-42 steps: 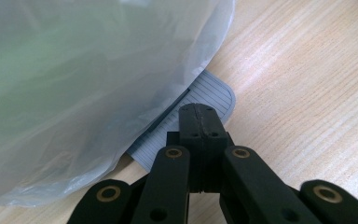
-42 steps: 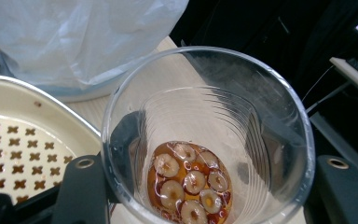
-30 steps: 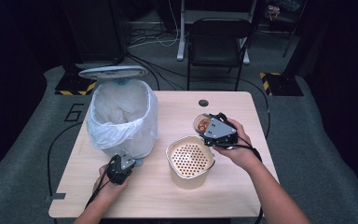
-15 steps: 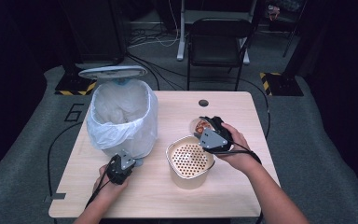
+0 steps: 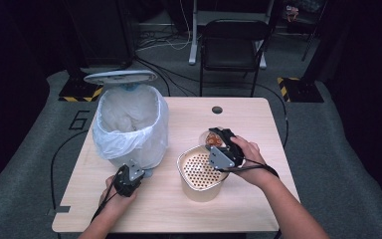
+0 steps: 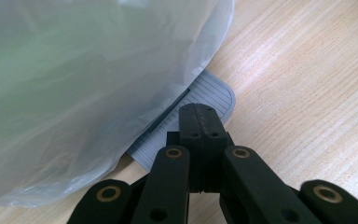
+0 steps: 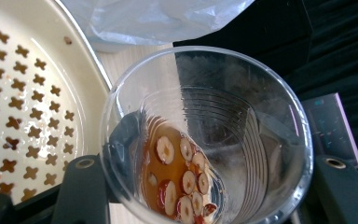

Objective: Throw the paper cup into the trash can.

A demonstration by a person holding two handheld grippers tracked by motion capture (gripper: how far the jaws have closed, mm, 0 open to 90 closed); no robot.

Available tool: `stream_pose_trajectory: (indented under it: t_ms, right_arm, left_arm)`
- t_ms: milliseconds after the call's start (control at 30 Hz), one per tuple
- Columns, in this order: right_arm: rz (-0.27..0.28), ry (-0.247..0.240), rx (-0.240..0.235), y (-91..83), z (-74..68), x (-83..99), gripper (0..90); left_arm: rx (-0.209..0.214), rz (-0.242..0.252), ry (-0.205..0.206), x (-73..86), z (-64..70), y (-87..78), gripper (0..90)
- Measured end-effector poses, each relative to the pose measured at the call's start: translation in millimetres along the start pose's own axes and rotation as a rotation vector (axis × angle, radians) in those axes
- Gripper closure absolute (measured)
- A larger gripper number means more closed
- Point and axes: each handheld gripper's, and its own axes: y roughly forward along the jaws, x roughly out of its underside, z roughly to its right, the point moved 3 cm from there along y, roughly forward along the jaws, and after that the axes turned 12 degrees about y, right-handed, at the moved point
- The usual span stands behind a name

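Spillage is the main risk here: the right gripper (image 5: 218, 144) is clamped on a clear plastic cup (image 7: 205, 135), tilted beside the cream strainer (image 5: 199, 172), with brown liquid and sliced fruit pooled low in it. Thin cup walls could buckle under the jaws, or a quick tip could send liquid past the strainer's rim onto the table (image 5: 258, 124). The left gripper (image 6: 200, 128), jaws pressed together on nothing, rests on the ribbed pedal (image 6: 209, 93) of the bag-lined bin (image 5: 129, 124); slipping off could let the lid (image 5: 119, 76) drop.
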Motion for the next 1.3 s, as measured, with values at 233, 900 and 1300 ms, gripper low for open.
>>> stream_pose_trajectory:
  t_ms: [233, 900, 1300]
  right_arm:
    - [-0.003, -0.066, 0.017, 0.0, -5.0, -4.2, 39.2]
    - [0.0, -0.419, 0.129, -2.0, -24.5, -8.3, 39.4]
    - [-0.017, -0.764, 0.271, -7.5, -38.7, -14.3, 40.5]
  left_arm:
    - [0.0, 0.001, 0.004, 0.0, 0.0, 0.1, 90.0]
    - [-0.001, 0.001, 0.003, 0.0, 0.1, 0.2, 90.0]
    - [-0.001, 0.001, 0.005, 0.0, 0.0, 0.1, 90.0]
